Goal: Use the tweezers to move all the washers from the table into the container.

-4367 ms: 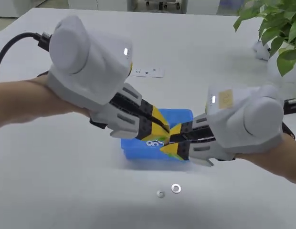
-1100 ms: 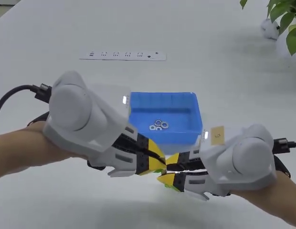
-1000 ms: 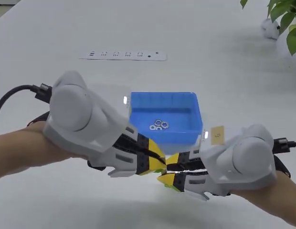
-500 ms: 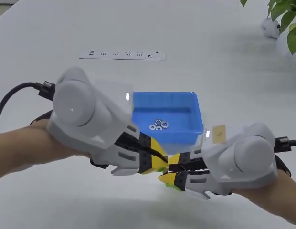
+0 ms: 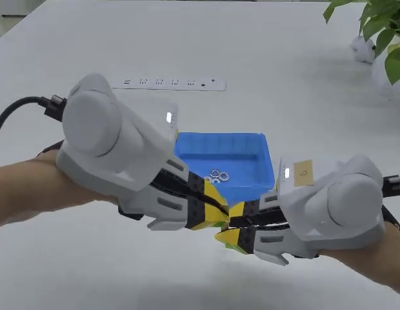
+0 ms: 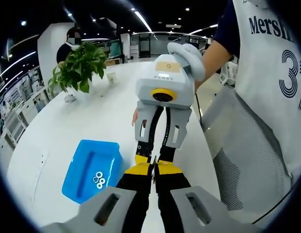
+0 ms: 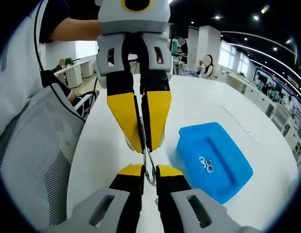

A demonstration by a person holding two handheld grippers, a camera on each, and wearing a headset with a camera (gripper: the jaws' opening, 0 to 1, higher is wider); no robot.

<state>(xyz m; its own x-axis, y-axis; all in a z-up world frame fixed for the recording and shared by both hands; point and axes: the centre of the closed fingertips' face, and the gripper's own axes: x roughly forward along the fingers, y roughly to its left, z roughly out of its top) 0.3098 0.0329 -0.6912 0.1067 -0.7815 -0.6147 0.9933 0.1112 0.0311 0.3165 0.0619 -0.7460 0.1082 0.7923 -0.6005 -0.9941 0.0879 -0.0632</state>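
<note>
- The tweezers [image 7: 149, 164] are showing as a thin metal strip between the two tools. The left gripper [image 6: 151, 171] and the right gripper [image 7: 146, 174] are meeting nose to nose, each pressing its yellow jaws closed on the strip.
- I cannot tell how far apart the tweezers' own tips are standing, nor whether they are carrying a washer. The jaws are covering most of the strip, and its rounded lower end in the right gripper view is too small to read.
- Both grippers are hanging above the table [image 5: 303, 103], just on the near side of the blue container [image 5: 255, 152] and not over it.
- A small cluster of washers [image 5: 218, 175], three or so, is lying on the container's floor with the pieces touching one another, so I am judging part of the job as done.
- What is left is uncertain, because the grippers are blocking the patch of table beneath them in the head view.
- In the right gripper view a pale speck [image 7: 157, 200] is showing on the table between the jaws. It may be a washer waiting to be picked, but it is too small to say.
- A green piece [image 5: 230, 236] is peeking out under the right gripper's tips in the head view, and I cannot tell what it is.
</note>
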